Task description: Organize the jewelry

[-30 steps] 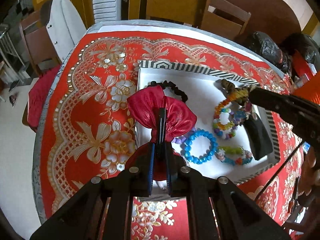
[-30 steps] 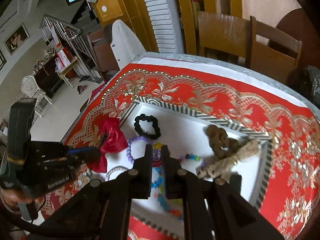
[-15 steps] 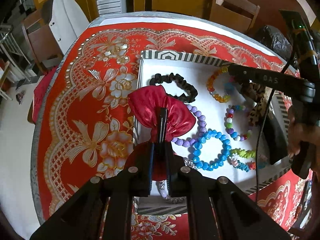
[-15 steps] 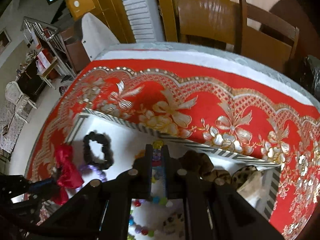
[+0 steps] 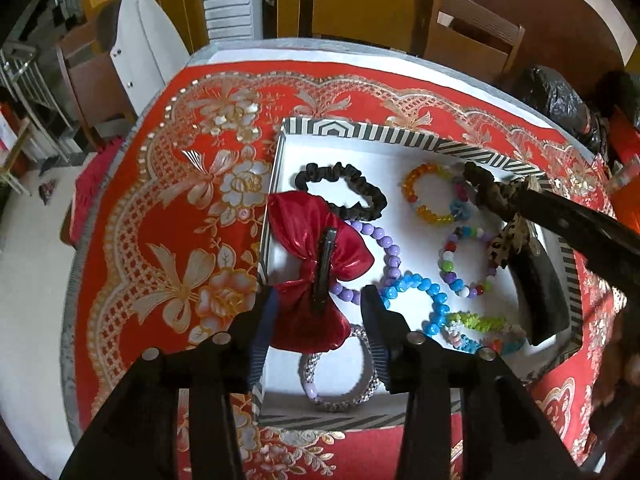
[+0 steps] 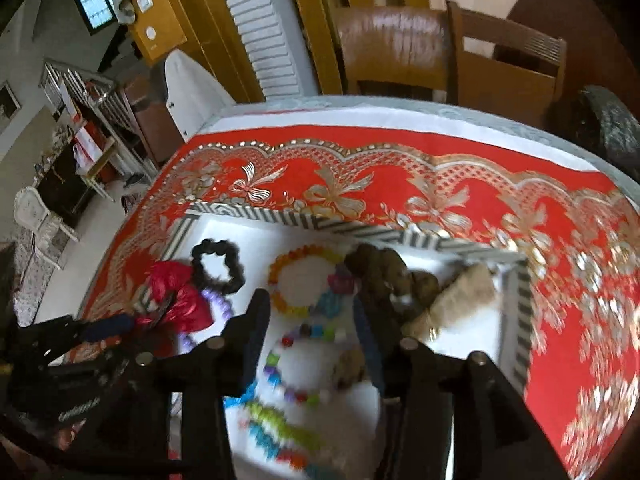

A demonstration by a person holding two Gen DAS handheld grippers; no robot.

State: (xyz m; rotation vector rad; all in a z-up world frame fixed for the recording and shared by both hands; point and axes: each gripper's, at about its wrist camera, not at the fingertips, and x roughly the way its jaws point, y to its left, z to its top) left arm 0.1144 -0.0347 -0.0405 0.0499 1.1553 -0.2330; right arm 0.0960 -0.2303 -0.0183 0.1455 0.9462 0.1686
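My left gripper [image 5: 320, 298] hangs over the left rim of the striped white tray [image 5: 360, 134], its jaws opening. The red satin bow clip [image 5: 308, 240] lies between the fingers, and the pads do not press it. My right gripper [image 6: 310, 300] is over the tray's middle with its jaws opening and nothing in them. Just beyond its tips the orange bead bracelet [image 6: 296, 280] rests flat on the tray. In the left wrist view this bracelet [image 5: 424, 196] lies beside the right gripper's dark finger [image 5: 560, 216].
The tray also holds a black scrunchie [image 5: 344, 190], purple [image 5: 384, 248], blue [image 5: 420, 284], multicolour [image 5: 464, 264] and silver [image 5: 340, 392] bracelets, a leopard-print scrunchie [image 5: 504, 216] and a black clip [image 5: 540, 292]. Red floral cloth [image 5: 180, 220] covers the table. Wooden chairs [image 6: 500, 60] stand behind.
Both grippers went from shut to open. The left let go of the red bow at the tray's left rim. The right swung across the tray and released the orange bead bracelet.
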